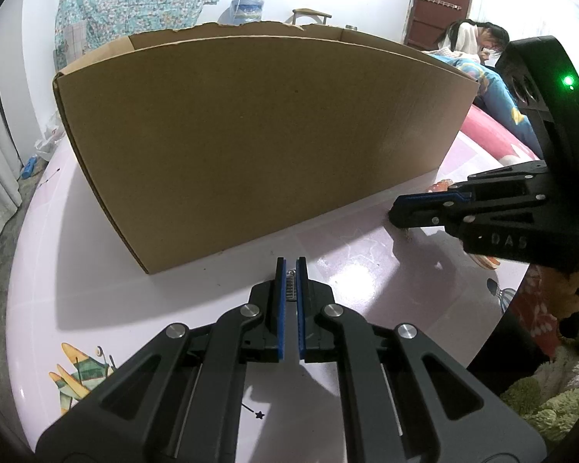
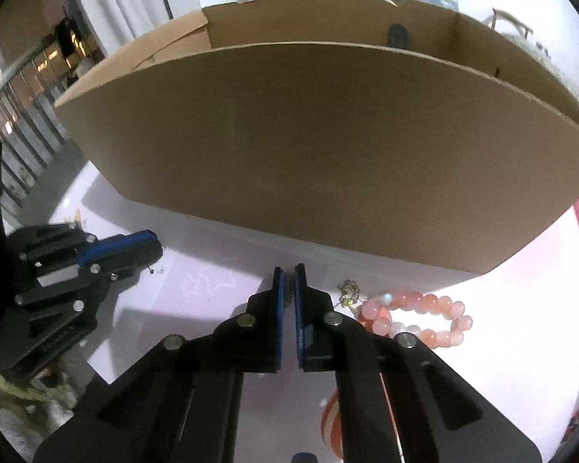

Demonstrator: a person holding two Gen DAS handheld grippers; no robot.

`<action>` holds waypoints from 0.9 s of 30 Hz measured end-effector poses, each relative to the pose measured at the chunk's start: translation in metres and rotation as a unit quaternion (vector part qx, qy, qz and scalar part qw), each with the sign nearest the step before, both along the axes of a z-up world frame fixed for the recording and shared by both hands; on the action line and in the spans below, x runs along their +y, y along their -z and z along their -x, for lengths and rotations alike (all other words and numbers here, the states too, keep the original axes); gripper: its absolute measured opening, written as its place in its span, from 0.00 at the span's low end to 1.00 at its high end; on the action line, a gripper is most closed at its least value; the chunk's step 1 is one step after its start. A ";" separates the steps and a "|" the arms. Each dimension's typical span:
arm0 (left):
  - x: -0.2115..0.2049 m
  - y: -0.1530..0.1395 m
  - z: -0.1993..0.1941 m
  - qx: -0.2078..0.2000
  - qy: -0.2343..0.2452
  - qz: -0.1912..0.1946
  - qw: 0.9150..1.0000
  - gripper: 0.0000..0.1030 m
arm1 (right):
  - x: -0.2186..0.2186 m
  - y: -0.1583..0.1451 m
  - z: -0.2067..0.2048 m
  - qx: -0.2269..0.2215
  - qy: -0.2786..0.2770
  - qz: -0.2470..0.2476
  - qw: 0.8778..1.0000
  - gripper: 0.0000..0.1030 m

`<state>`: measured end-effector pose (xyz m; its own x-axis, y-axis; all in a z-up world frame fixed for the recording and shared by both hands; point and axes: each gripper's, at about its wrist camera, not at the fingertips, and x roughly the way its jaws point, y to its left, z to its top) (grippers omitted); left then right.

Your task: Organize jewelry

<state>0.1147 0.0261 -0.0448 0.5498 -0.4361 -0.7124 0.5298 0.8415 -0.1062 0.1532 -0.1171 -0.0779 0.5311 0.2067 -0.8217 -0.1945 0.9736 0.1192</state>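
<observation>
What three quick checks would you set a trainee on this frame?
1. True or false: the pink bead bracelet lies inside the cardboard box.
2. The left tool grips: A) a small silver piece; B) a gold ring; C) nothing.
3. Fill in: the right tool is shut on a thin ____.

Key: 1 false, it lies on the table; 2 A; 3 chain.

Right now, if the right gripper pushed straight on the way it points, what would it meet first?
Probably the tabletop, since the right gripper tilts steeply down; beyond it stands the cardboard box. Depth is unclear.
</observation>
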 end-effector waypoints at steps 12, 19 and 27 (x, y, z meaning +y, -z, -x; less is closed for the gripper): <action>0.003 -0.005 0.004 -0.009 0.009 0.011 1.000 0.04 | -0.035 -0.030 0.000 -0.026 0.032 -0.099 0.994 0.03; 0.009 -0.025 0.012 -0.020 0.010 0.026 0.999 0.04 | -0.039 -0.050 0.009 -0.051 0.033 -0.114 0.992 0.03; 0.022 -0.069 0.027 -0.048 0.003 0.050 0.998 0.04 | -0.046 -0.079 0.025 -0.085 0.023 -0.129 0.988 0.03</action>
<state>0.0875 0.0479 0.0243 0.6105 -0.5066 -0.6088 0.5471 0.8255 -0.1383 0.1283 -0.1631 0.0006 0.6709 0.3702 -0.6425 -0.1902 0.9234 0.3335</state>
